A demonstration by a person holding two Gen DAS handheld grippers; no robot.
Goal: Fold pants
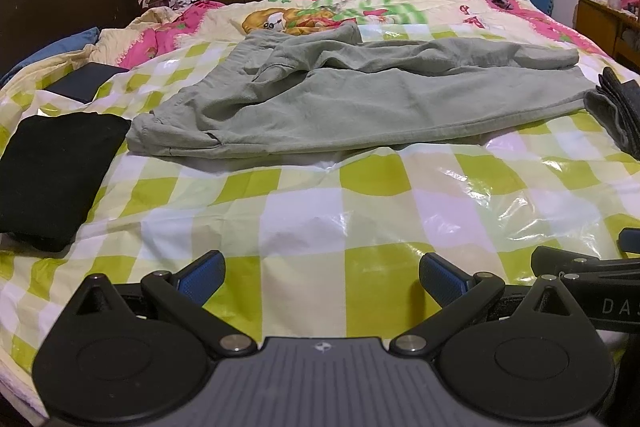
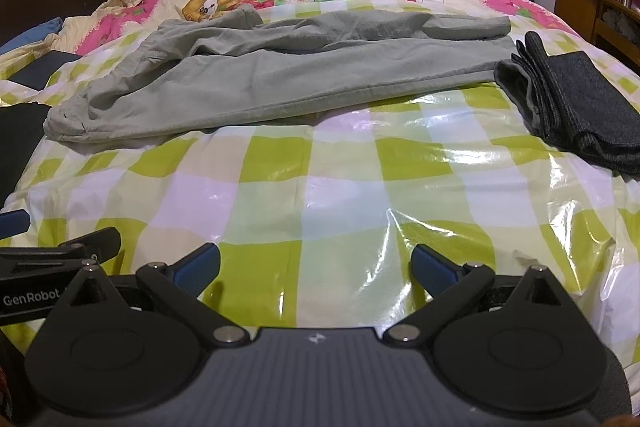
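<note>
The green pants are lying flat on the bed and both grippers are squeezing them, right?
Not quite. The green pants do lie on the bed, but neither gripper touches them. The left gripper and right gripper are open and empty, as both wrist views show.

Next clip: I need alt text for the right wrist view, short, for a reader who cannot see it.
Grey-green pants lie spread, unfolded, across a bed's glossy green-checked cover. A folded dark grey garment sits right of them. The right gripper hovers in the foreground, jaws open and empty.
</note>
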